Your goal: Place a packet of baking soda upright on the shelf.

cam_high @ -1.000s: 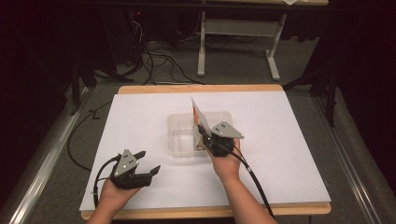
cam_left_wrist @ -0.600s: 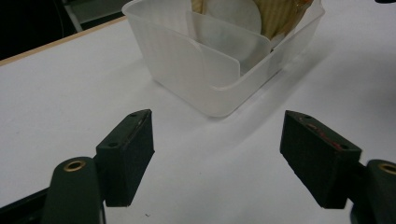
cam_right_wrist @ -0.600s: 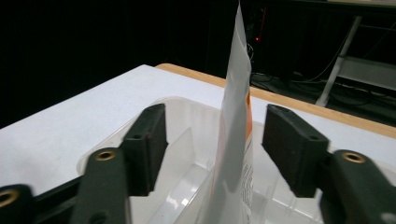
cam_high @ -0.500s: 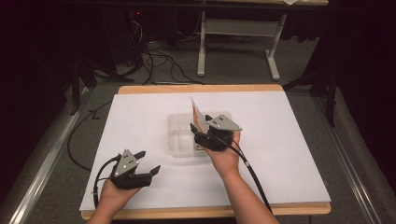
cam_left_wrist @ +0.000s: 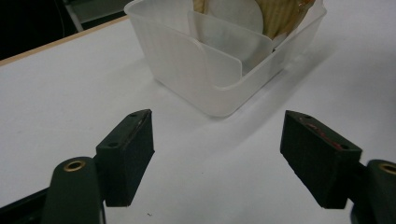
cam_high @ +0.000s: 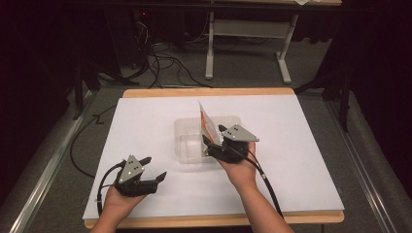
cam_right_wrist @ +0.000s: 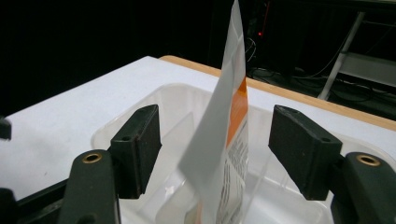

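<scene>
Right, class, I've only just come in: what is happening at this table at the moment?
A person holds a two-jaw gripper in each hand at a white-topped table. The right gripper is at a clear plastic container, its jaws open on either side of a white and orange packet that stands upright in it, not clamped. The left gripper rests open near the table's front edge, pointing at the container, apart from it.

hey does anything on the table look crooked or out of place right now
Yes: the white and orange packet stands on end in the clear plastic container, leaning and poking well above its rim. The right hand-held gripper straddles it with jaws open, not gripping. No spill or damage is visible.
</scene>
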{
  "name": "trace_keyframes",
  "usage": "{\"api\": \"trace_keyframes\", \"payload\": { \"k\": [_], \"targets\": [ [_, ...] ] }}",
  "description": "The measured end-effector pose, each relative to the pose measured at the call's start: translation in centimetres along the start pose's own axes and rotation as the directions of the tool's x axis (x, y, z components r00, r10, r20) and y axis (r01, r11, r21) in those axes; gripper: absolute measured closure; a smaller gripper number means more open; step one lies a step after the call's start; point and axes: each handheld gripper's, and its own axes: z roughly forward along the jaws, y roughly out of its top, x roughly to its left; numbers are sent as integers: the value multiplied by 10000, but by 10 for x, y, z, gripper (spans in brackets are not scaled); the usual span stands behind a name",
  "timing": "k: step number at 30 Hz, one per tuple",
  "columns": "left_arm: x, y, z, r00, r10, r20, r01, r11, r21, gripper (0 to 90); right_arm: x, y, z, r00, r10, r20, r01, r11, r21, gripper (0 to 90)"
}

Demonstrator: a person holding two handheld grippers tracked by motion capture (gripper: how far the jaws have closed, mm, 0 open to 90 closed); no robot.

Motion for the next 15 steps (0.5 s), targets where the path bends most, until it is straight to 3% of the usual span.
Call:
{"api": "trace_keyframes", "payload": {
  "k": [5, 10, 14, 15],
  "targets": [
    [2, 0, 0, 10000, -71, -55, 71, 10000, -26, 263, -2, -6, -15, 10000, -53, 9, 53, 9999, 120, 332],
    [4, -1, -1, 9999, -123, -119, 123, 9999, -11, 261, -13, -16, -47, 10000, -37, 60, 36, 9999, 118, 327],
    [5, -1, -1, 9996, -242, -136, 241, 9997, -25, 261, -25, -24, -67, 9995, -68, 298, 64, 9999, 151, 328],
    [6, -2, -1, 9996, -247, -165, 248, 9997, 6, 260, -37, -31, -82, 9980, -42, 627, 24, 9996, 282, 339]
  ]
}}
